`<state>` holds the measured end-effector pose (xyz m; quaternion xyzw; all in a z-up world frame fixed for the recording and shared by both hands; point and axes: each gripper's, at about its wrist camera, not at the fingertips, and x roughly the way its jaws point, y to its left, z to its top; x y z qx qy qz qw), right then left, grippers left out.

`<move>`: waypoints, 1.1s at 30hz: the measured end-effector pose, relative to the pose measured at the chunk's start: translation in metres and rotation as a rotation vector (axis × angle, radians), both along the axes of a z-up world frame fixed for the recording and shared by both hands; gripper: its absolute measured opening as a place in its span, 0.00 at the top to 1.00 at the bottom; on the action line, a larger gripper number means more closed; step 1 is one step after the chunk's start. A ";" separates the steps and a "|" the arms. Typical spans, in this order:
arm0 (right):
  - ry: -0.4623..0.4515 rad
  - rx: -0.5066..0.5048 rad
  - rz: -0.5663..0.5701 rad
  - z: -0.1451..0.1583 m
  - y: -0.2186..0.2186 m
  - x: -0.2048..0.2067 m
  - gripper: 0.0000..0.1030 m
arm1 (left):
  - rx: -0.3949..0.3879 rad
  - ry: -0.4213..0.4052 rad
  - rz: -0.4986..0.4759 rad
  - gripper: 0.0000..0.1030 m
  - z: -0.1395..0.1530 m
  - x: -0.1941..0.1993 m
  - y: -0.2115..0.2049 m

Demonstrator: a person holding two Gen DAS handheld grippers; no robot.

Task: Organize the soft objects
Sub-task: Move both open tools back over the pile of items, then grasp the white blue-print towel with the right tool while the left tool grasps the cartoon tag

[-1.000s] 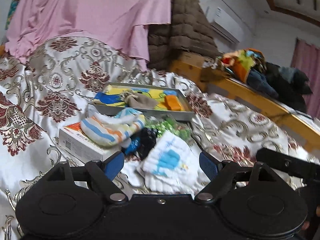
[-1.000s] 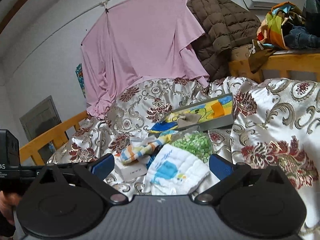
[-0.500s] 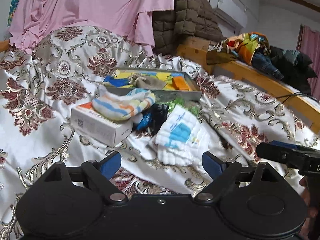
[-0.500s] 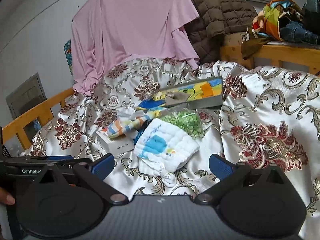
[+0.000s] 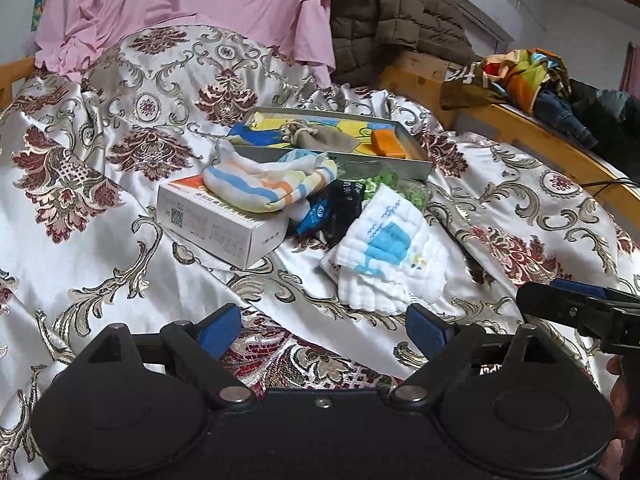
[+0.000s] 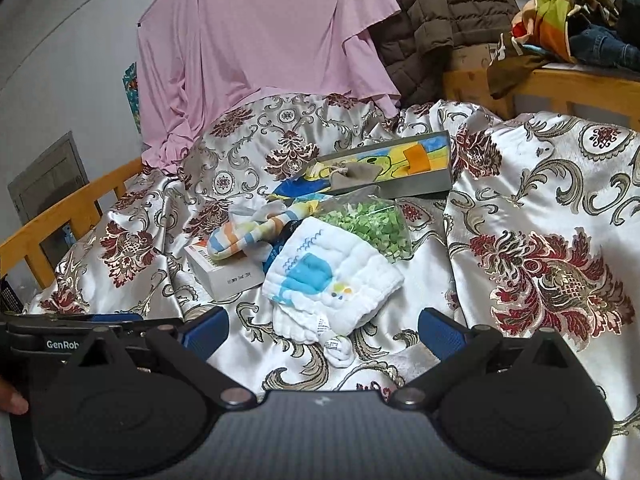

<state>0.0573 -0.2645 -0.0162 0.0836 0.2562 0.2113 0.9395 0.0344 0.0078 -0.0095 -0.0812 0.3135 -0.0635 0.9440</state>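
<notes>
A folded white cloth with a blue print (image 5: pixel 390 258) (image 6: pixel 328 280) lies on the patterned bedspread, nearest both grippers. Behind it a striped sock (image 5: pixel 268 184) (image 6: pixel 244 236) rests on a white box (image 5: pixel 218 222) (image 6: pixel 224 272). A dark blue-black item (image 5: pixel 332 210) and a bag of green bits (image 6: pixel 370 226) lie beside them. A grey tray (image 5: pixel 420 168) (image 6: pixel 400 190) holds a grey pouch (image 5: pixel 320 138) and an orange piece (image 5: pixel 386 142). My left gripper (image 5: pixel 326 326) and right gripper (image 6: pixel 322 328) are open, empty, short of the cloth.
A pink sheet (image 6: pixel 260 40) and a brown quilted jacket (image 6: pixel 432 8) hang behind the bed. A wooden rail (image 6: pixel 60 216) runs at the left, a wooden ledge with piled clothes (image 5: pixel 532 76) at the right. The bedspread rises in a fold at the right (image 6: pixel 540 220).
Both grippers have drawn back from the pile, so the objects sit farther away and more bedspread shows. Both stay open. The objects have not moved.
</notes>
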 end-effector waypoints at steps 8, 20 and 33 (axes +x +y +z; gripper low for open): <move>0.026 0.014 -0.013 -0.003 -0.004 0.010 0.00 | -0.005 0.015 0.010 0.11 -0.005 0.008 0.000; 0.035 0.017 -0.021 -0.004 -0.007 0.019 0.00 | 0.003 0.031 0.023 0.10 -0.011 0.018 -0.004; -0.088 -0.114 0.016 -0.002 0.000 0.055 0.00 | 0.036 0.017 0.053 0.09 -0.010 0.038 -0.003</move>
